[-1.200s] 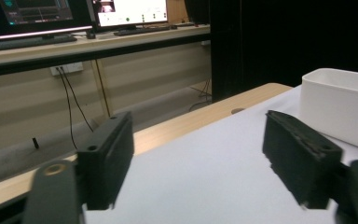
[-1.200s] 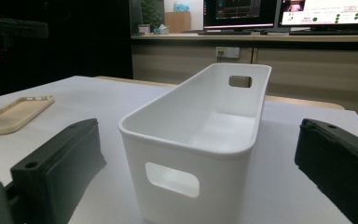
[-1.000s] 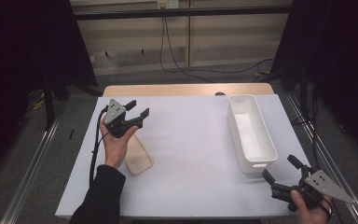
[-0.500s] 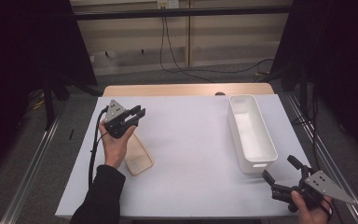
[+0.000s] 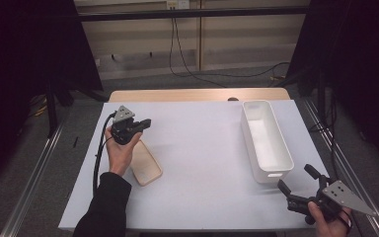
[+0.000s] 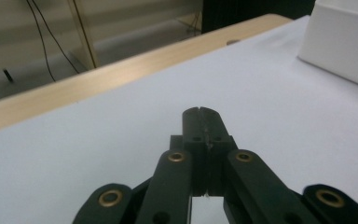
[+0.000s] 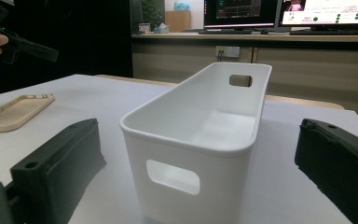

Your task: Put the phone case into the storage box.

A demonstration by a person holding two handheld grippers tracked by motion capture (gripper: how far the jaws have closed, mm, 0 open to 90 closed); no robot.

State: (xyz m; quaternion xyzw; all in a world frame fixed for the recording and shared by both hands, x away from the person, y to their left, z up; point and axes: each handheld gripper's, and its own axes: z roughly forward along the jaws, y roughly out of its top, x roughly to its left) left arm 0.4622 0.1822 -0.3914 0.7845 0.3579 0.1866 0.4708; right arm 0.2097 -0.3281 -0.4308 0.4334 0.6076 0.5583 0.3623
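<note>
Left tongs [image 5: 145, 123]: just closed, empty, held above phone case [image 5: 145, 163]. Right tongs [image 5: 298, 180]: spread wide, empty, aimed at white bin [image 5: 266, 140], near right on worktop [image 5: 202, 148].

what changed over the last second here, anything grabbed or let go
The left gripper has just closed its jaws; they now meet with nothing between them, up above the table. It took hold of nothing. The beige phone case lies where it was beside that hand, the white bin has not moved, and the right gripper stays open near the bin's near end.
</note>
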